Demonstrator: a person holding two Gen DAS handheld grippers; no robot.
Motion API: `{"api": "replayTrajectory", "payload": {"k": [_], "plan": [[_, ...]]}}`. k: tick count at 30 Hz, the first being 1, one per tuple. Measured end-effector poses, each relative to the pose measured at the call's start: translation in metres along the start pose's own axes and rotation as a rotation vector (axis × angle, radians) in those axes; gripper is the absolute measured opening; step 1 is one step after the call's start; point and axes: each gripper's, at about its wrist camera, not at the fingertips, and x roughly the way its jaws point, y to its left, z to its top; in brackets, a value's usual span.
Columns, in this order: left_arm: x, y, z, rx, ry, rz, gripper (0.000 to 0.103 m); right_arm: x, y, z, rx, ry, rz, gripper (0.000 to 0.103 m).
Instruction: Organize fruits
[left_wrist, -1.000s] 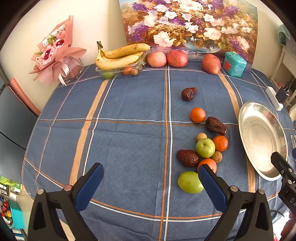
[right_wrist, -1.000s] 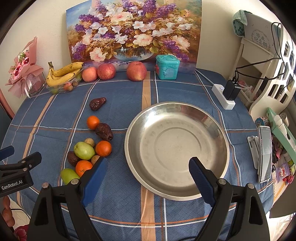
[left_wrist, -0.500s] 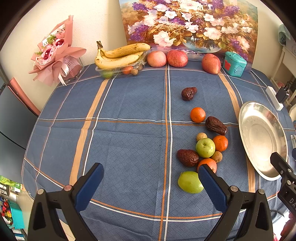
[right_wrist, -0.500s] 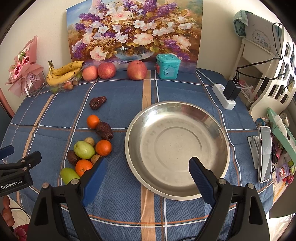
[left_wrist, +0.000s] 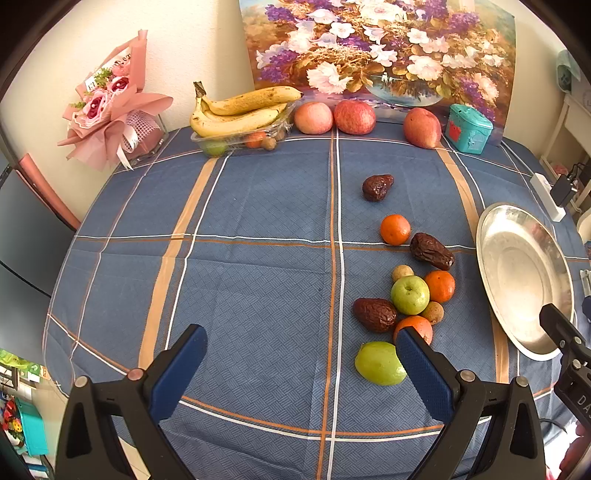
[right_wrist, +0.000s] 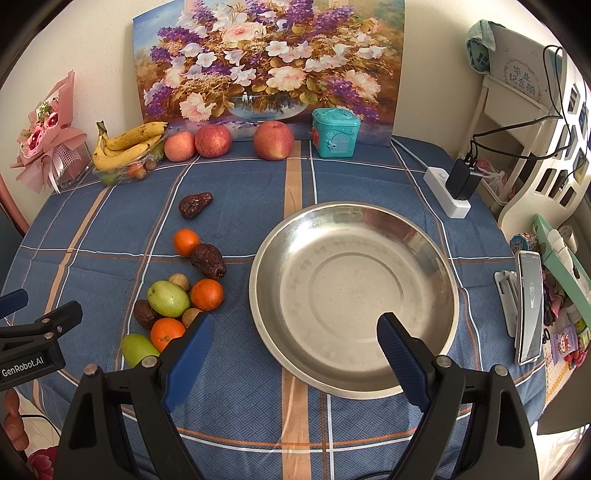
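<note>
Left wrist view: left gripper (left_wrist: 299, 354) spread wide, holding nothing, above blue plaid tablecloth (left_wrist: 240, 280).
Right wrist view: right gripper (right_wrist: 293, 341) spread wide over round steel dish (right_wrist: 436, 258).
Fruits: loose cluster of small fruits (right_wrist: 173, 295) left of dish.
Room: floral painting (right_wrist: 269, 62) against cream wall.
Cut off: lowest orange (left_wrist: 415, 325) partly behind left fingertip.

both the left gripper (left_wrist: 301, 345) and the right gripper (right_wrist: 293, 332) hover side by side, blue-padded jaws spread wide, gripping nothing.
</note>
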Motion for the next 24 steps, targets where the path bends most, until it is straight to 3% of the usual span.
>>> {"api": "replayTrajectory", "payload": {"k": [7,11,18,24], "plan": [[0.004,0.004,0.002,-0.022,0.026,-0.04,0.103,0.001,0.001,-0.001,-0.001,0.002,0.003,0.09],[0.008,0.009,0.003,-0.04,0.051,-0.113,0.103,0.003,0.004,0.001,0.004,-0.001,0.015,0.09],[0.023,0.021,0.007,-0.157,0.072,-0.166,0.103,0.023,0.019,0.012,-0.009,0.041,0.133,0.09],[0.052,0.029,0.004,-0.278,0.204,-0.177,0.103,0.042,0.036,0.013,-0.019,0.108,0.227,0.09]]}}
